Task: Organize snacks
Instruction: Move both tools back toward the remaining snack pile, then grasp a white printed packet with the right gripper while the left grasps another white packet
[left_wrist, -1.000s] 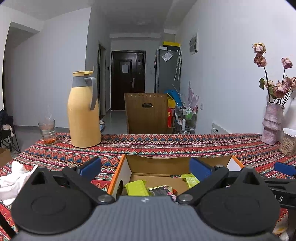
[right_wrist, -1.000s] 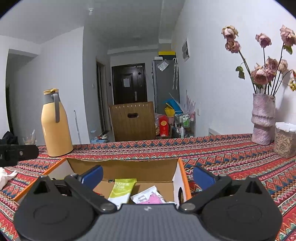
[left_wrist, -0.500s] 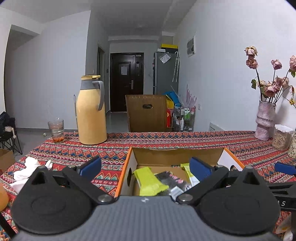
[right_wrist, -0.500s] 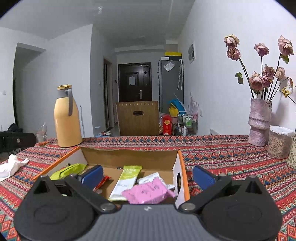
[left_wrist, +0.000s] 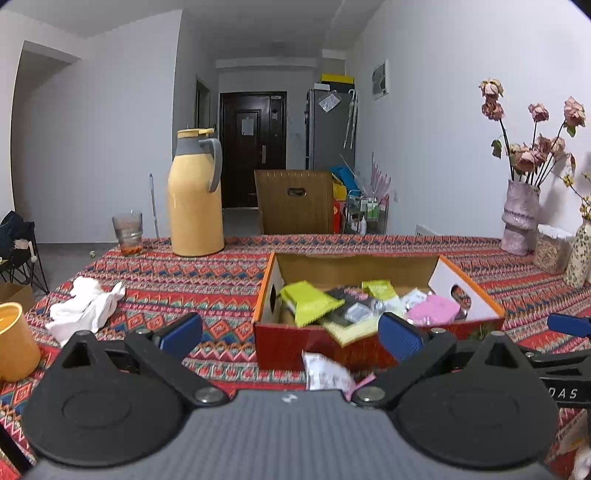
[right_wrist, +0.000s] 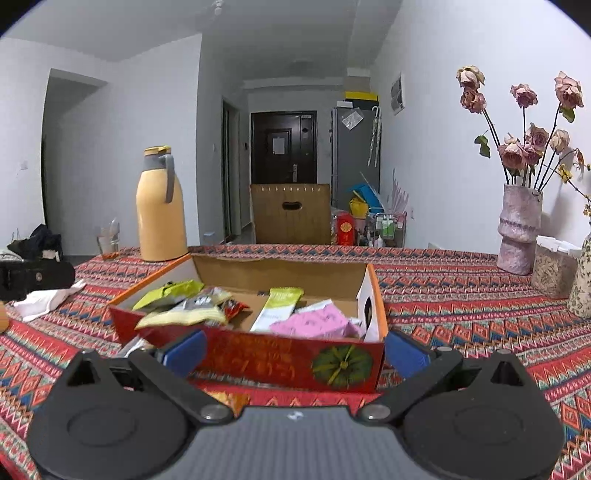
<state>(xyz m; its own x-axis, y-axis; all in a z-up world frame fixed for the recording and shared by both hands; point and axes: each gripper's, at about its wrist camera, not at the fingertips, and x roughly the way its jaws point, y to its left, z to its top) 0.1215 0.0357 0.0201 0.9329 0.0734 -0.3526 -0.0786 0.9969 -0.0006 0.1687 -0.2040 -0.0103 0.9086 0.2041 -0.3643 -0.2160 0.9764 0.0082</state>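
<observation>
A: Where are we on the snacks?

B: Most sit in the cardboard box (right_wrist: 291, 360) in the middle of the patterned tablecloth (left_wrist: 192, 280). We see a lime green packet (left_wrist: 308, 301) at the box's left end, a pale green sachet (right_wrist: 279, 308) leaning on the back half, a pink packet (right_wrist: 314, 325) at the right end, plus dark and yellow wrappers between them, too jumbled to sort out.

A: Anything outside the box?

B: One white packet (left_wrist: 325, 371) lies on the cloth just in front of the box, low in the left wrist view. It's blurred, so we can't read it.

A: Grippers?

B: Left gripper (left_wrist: 291, 334) has its blue pads spread wide, nothing between them. Right gripper (right_wrist: 293, 350) is the same, spread wide and empty, facing the box's red front wall.

A: Other clutter?

B: Yellow thermos (left_wrist: 195, 194) and a glass (left_wrist: 127, 230) behind, white cloth (left_wrist: 86, 304) at left, vase (right_wrist: 519, 230) with dried roses at right.
</observation>
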